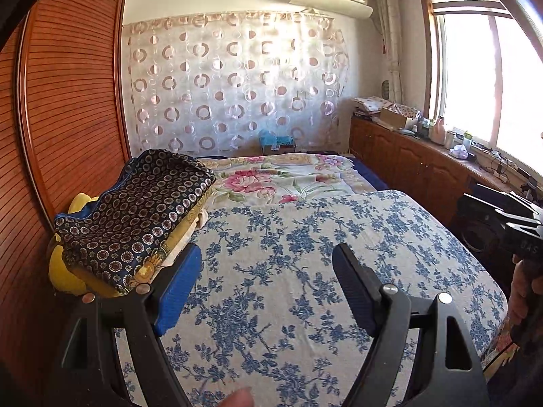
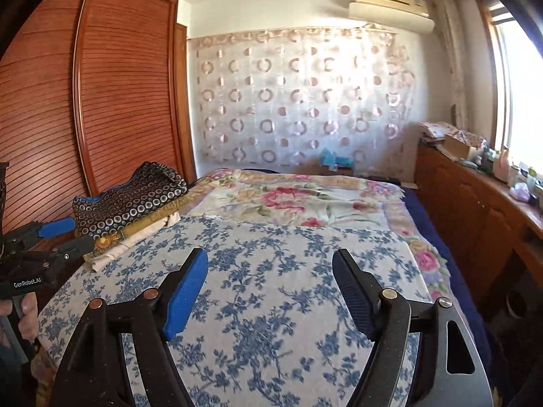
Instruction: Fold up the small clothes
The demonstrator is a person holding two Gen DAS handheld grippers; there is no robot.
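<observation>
A folded stack of clothes (image 1: 135,217) lies at the bed's left edge, a dark navy piece with small ring patterns on top of yellow and cream pieces. The right wrist view shows the same stack (image 2: 132,200) further off at the left. My left gripper (image 1: 268,254) hangs open above the blue-flowered cloth (image 1: 305,271), just right of the stack, with nothing between its fingers. My right gripper (image 2: 269,259) is open too, over the blue-flowered cloth (image 2: 271,305), and holds nothing. The left gripper (image 2: 64,234) appears at the left edge of the right wrist view, next to the stack.
A pink-rose bedspread (image 1: 281,176) covers the far half of the bed. A slatted wooden wardrobe (image 1: 68,101) stands at the left. A low wooden cabinet (image 1: 424,169) with clutter on top runs under the window at the right. A patterned curtain (image 1: 234,84) hangs behind.
</observation>
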